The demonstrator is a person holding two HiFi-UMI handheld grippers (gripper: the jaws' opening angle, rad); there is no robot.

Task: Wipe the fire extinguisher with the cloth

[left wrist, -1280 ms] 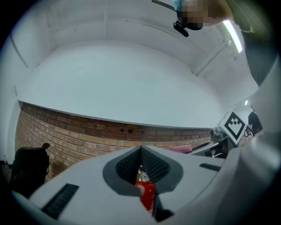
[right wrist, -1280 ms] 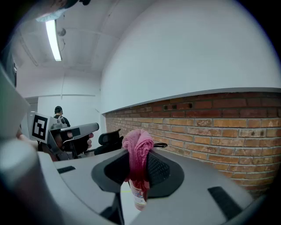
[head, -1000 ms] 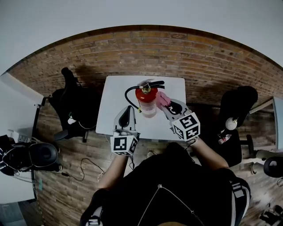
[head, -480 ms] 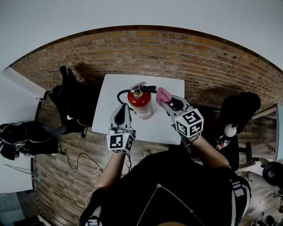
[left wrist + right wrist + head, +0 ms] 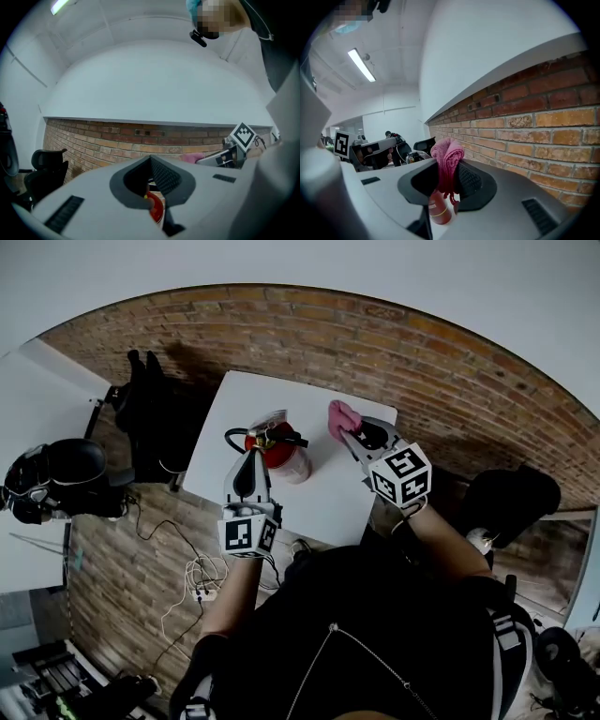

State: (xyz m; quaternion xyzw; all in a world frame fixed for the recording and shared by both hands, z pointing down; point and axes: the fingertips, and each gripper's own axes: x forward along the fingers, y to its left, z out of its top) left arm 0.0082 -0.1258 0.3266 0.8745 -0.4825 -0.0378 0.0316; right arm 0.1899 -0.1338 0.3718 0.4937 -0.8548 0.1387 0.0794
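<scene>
Steadying the fire extinguisher (image 5: 281,454) on the white table (image 5: 328,493), the left gripper (image 5: 251,463) seems pinched on its top. The right gripper (image 5: 349,432) clamps the pink cloth (image 5: 341,415) near it, not touching. Wiping looks not yet begun; next, the cloth needs pressing against the red body.

This is an office-like workroom. A plain white worktop (image 5: 234,418) stands by a wall that is bare brick low down (image 5: 117,143) and painted white above. Black swivel chairs (image 5: 150,423) stand to the left and right of it, with another white desk (image 5: 33,395) at the far left. Cables and a power strip (image 5: 195,589) lie on the floor, and a tube light (image 5: 362,64) runs along the ceiling.
</scene>
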